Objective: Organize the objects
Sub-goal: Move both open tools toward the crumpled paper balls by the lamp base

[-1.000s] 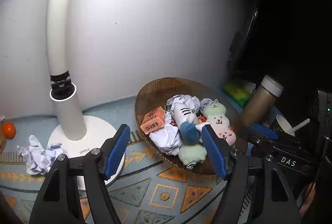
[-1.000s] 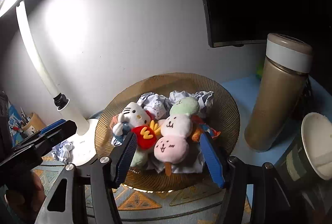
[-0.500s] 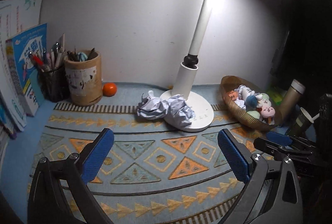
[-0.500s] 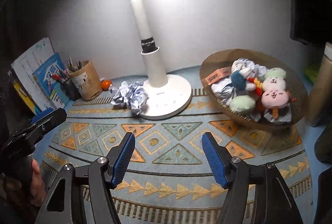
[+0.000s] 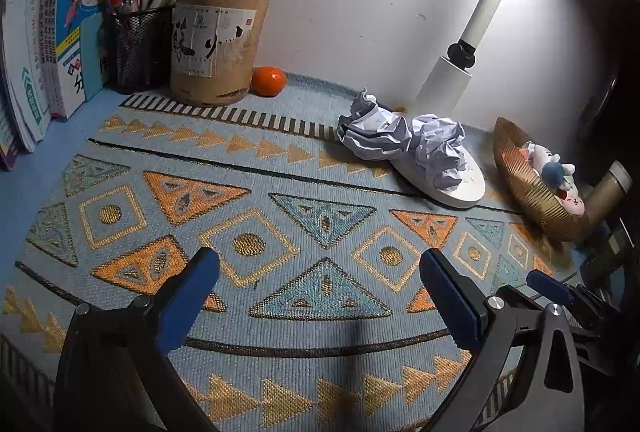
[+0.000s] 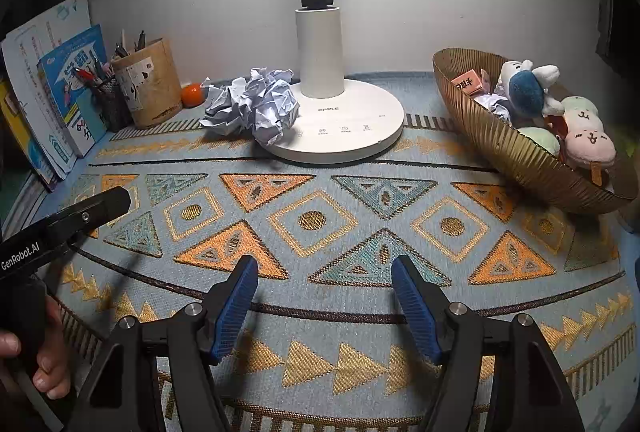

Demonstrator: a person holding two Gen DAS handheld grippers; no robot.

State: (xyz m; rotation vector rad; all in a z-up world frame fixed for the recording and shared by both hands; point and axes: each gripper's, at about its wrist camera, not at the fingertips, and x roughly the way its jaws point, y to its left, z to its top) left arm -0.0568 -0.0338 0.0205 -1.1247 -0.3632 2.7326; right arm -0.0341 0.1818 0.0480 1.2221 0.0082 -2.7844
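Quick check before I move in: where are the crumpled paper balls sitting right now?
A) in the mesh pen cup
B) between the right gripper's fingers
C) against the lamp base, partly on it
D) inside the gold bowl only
C: the crumpled paper balls lie on the mat against the lamp base, one overlapping its edge.

Black gripper [image 6: 324, 296] frames — blue ribbed jaws, silver screws, white "GenRobot.AI" lettering, bare fingers [image 6: 48, 372].

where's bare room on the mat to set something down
Free: the mat's broad middle, between the lamp base and both open grippers, left and right. Crowded: the back edge, with pen cups, orange, crumpled paper, and the full bowl at right.
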